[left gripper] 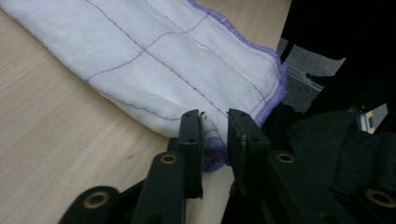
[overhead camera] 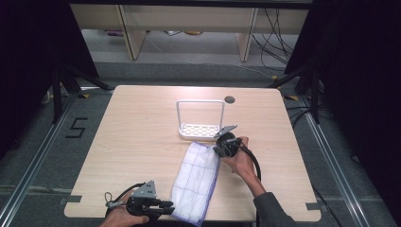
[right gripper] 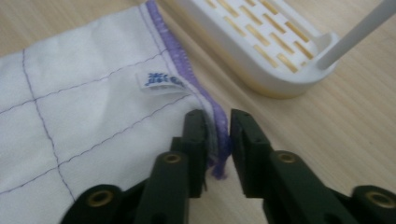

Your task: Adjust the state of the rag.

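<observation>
A wooden counter (overhead camera: 137,142) is seen bearing a white cloth (overhead camera: 196,179), laid flat before a white rack (overhead camera: 200,130); its purple-edged corners sit between the slackened jaws of left tool (overhead camera: 166,206) and right tool (overhead camera: 218,151).

Lab: railed floor (overhead camera: 33,161), black curtains (overhead camera: 28,47)
</observation>
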A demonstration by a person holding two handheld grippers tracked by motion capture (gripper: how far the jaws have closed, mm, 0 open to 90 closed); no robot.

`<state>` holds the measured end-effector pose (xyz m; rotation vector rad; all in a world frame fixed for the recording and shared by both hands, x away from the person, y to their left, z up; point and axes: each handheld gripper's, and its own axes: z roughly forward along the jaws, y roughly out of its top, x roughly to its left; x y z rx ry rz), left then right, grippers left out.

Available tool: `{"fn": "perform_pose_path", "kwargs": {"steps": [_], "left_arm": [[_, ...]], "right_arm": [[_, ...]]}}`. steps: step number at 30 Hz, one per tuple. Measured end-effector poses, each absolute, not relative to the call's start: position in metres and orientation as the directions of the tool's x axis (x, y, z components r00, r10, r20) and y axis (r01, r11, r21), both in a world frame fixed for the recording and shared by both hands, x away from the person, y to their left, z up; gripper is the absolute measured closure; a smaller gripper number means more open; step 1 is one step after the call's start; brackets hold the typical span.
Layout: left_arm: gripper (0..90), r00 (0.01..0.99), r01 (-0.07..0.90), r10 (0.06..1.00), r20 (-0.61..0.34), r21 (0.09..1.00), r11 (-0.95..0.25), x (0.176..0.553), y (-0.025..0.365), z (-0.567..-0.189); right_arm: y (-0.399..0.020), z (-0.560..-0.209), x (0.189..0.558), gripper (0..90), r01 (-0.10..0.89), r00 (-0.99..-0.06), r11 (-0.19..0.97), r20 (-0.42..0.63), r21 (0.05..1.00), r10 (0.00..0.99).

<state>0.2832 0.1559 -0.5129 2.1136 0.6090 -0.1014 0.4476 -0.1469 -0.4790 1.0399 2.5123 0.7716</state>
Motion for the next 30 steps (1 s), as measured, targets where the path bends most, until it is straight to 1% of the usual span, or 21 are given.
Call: {"fn": "perform_pose_path", "kwargs": {"steps": [1, 2, 3, 4, 7, 9, 10, 12, 13, 14, 16, 17, 18, 20, 21, 22, 24, 25, 26, 28, 30], "left_arm": [[67.5, 0.881, 0.446, 0.376, -0.286, 0.766, -0.463, 0.284, 0.157, -0.511], [62.7, 0.879, 0.447, 0.387, -0.279, 0.763, -0.467, 0.285, 0.158, -0.509], [60.5, 0.878, 0.447, 0.388, -0.281, 0.770, -0.455, 0.287, 0.159, -0.507], [58.4, 0.877, 0.442, 0.395, -0.272, 0.780, -0.444, 0.290, 0.160, -0.504], [55.0, 0.869, 0.438, 0.419, -0.262, 0.801, -0.408, 0.302, 0.163, -0.495], [52.7, 0.861, 0.425, 0.455, -0.228, 0.814, -0.397, 0.314, 0.162, -0.490], [52.3, 0.854, 0.428, 0.470, -0.223, 0.815, -0.391, 0.321, 0.160, -0.488], [51.0, 0.849, 0.423, 0.485, -0.209, 0.819, -0.387, 0.336, 0.158, -0.486], [49.9, 0.838, 0.427, 0.505, -0.206, 0.823, -0.374, 0.343, 0.155, -0.485], [49.3, 0.832, 0.432, 0.514, -0.208, 0.825, -0.365, 0.351, 0.154, -0.485], [48.2, 0.814, 0.442, 0.543, -0.207, 0.826, -0.349, 0.367, 0.151, -0.486], [47.7, 0.803, 0.449, 0.560, -0.203, 0.824, -0.346, 0.377, 0.148, -0.486], [47.0, 0.798, 0.453, 0.568, -0.201, 0.822, -0.345, 0.385, 0.147, -0.487], [47.0, 0.786, 0.459, 0.588, -0.193, 0.818, -0.345, 0.400, 0.144, -0.487], [47.2, 0.777, 0.462, 0.601, -0.188, 0.819, -0.341, 0.405, 0.141, -0.488], [47.1, 0.775, 0.464, 0.605, -0.183, 0.814, -0.348, 0.413, 0.139, -0.489], [46.1, 0.768, 0.444, 0.627, -0.128, 0.812, -0.378, 0.423, 0.134, -0.491], [46.0, 0.772, 0.448, 0.623, -0.124, 0.802, -0.395, 0.428, 0.135, -0.491], [46.2, 0.757, 0.463, 0.636, -0.150, 0.809, -0.361, 0.431, 0.131, -0.493], [46.2, 0.753, 0.461, 0.642, -0.141, 0.811, -0.362, 0.437, 0.127, -0.495], [46.7, 0.756, 0.470, 0.636, -0.156, 0.805, -0.362, 0.443, 0.122, -0.498]], "right_arm": [[-0.148, -0.478, 0.448, 63.5, 0.557, -0.670, 0.569, -0.077, 0.605, 0.738], [-0.152, -0.475, 0.447, 61.1, 0.562, -0.669, 0.559, -0.062, 0.610, 0.741], [-0.154, -0.474, 0.446, 59.4, 0.569, -0.663, 0.545, -0.048, 0.616, 0.747], [-0.156, -0.471, 0.444, 58.0, 0.586, -0.648, 0.519, -0.025, 0.622, 0.761], [-0.169, -0.463, 0.442, 55.3, 0.561, -0.632, 0.493, -0.040, 0.665, 0.774], [-0.175, -0.459, 0.440, 54.6, 0.564, -0.616, 0.466, -0.029, 0.682, 0.787], [-0.177, -0.459, 0.440, 54.4, 0.563, -0.609, 0.450, -0.020, 0.694, 0.793], [-0.181, -0.456, 0.439, 53.5, 0.586, -0.600, 0.436, 0.003, 0.683, 0.800], [-0.183, -0.457, 0.440, 53.4, 0.577, -0.606, 0.441, -0.001, 0.688, 0.795], [-0.183, -0.455, 0.438, 53.4, 0.599, -0.593, 0.425, 0.019, 0.679, 0.805], [-0.186, -0.458, 0.438, 53.4, 0.583, -0.602, 0.439, 0.001, 0.684, 0.798], [-0.186, -0.458, 0.437, 53.3, 0.596, -0.596, 0.434, 0.009, 0.675, 0.803], [-0.185, -0.460, 0.437, 53.1, 0.605, -0.584, 0.409, 0.032, 0.683, 0.811], [-0.187, -0.462, 0.437, 53.1, 0.608, -0.594, 0.432, 0.021, 0.666, 0.804], [-0.184, -0.464, 0.437, 53.1, 0.622, -0.581, 0.408, 0.045, 0.668, 0.813], [-0.185, -0.465, 0.437, 53.1, 0.619, -0.593, 0.432, 0.029, 0.656, 0.805], [-0.182, -0.467, 0.437, 52.7, 0.638, -0.592, 0.437, 0.041, 0.634, 0.805], [-0.181, -0.470, 0.438, 52.7, 0.619, -0.600, 0.448, 0.020, 0.645, 0.800], [-0.179, -0.469, 0.438, 52.7, 0.637, -0.601, 0.454, 0.033, 0.623, 0.798], [-0.177, -0.471, 0.440, 52.6, 0.630, -0.608, 0.467, 0.021, 0.621, 0.793], [-0.175, -0.473, 0.441, 52.6, 0.642, -0.605, 0.461, 0.036, 0.613, 0.795]]}}
